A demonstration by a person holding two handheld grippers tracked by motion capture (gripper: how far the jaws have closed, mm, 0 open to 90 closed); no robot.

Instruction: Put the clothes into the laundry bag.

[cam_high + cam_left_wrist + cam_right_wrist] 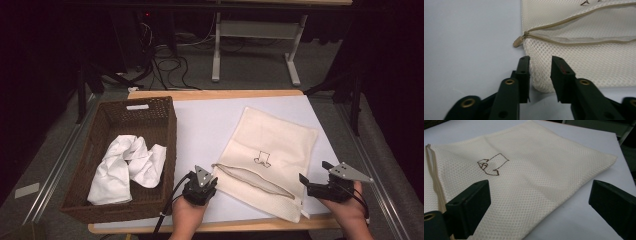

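A cream mesh laundry bag (272,140) lies flat on the white table cover, its zipper (252,179) partly undone along the near edge. In the left gripper view the bag's near left corner (541,75) sits between the jaws of my left gripper (540,67), which stand a little apart and do not press on it. The tan zipper pull (517,41) lies just beyond. My left gripper (212,180) is at that corner in the high view. My right gripper (314,172) hovers wide open by the bag's near right edge, and its jaws (539,195) frame the bag (529,170) with nothing between them.
A brown wicker basket (170,135) stands on the left of the table with a crumpled white cloth (127,167) inside. The white table cover (210,125) lies between basket and bag. A table frame and cables are on the floor beyond.
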